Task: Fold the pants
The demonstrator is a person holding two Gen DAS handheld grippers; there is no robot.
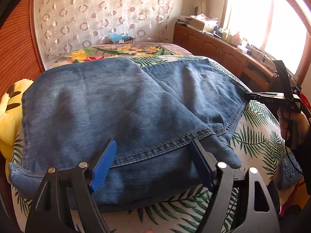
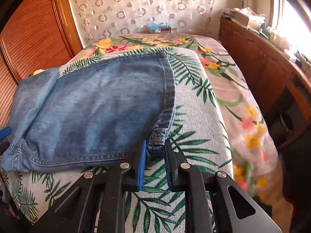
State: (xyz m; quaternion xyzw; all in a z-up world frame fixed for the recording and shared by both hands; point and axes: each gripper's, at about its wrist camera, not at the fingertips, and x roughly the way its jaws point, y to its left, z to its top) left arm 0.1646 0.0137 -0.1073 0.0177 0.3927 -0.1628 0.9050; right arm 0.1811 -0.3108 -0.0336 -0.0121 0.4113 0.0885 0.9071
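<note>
Across the middle of both views lies a bed (image 2: 194,104) covered with a pale cover printed with green palm leaves (image 1: 254,136), and beyond it, toward the top of the frame, a blanket with yellow and red flowers (image 2: 250,124). At the top of both views hangs a curtain patterned with rings (image 1: 93,13). A low wooden cabinet (image 1: 217,46) runs along the right edge, its top crowded with small items under a bright window (image 1: 252,17). On the left edge stands a slatted wooden door (image 2: 33,31).

Spread on the palm-leaf cover are the blue denim pants (image 1: 120,104), partly folded: in the left wrist view one layer lies over another, with stitched seams running across the lower middle and down the right side. A yellow plush toy (image 1: 9,116) peeks out at the left edge, partly under the denim.

At the bottom of the left wrist view, the left gripper (image 1: 153,155) has its fingers spread wide above the denim's near edge, pinching nothing. At the bottom centre of the right wrist view, the right gripper (image 2: 154,155) has its blue-padded fingers (image 2: 142,161) drawn in on the denim's lower right corner, a bunched hem sitting between them. In the left wrist view that same gripper appears at the right edge, held by a hand (image 1: 291,124), its tip at the seam.
</note>
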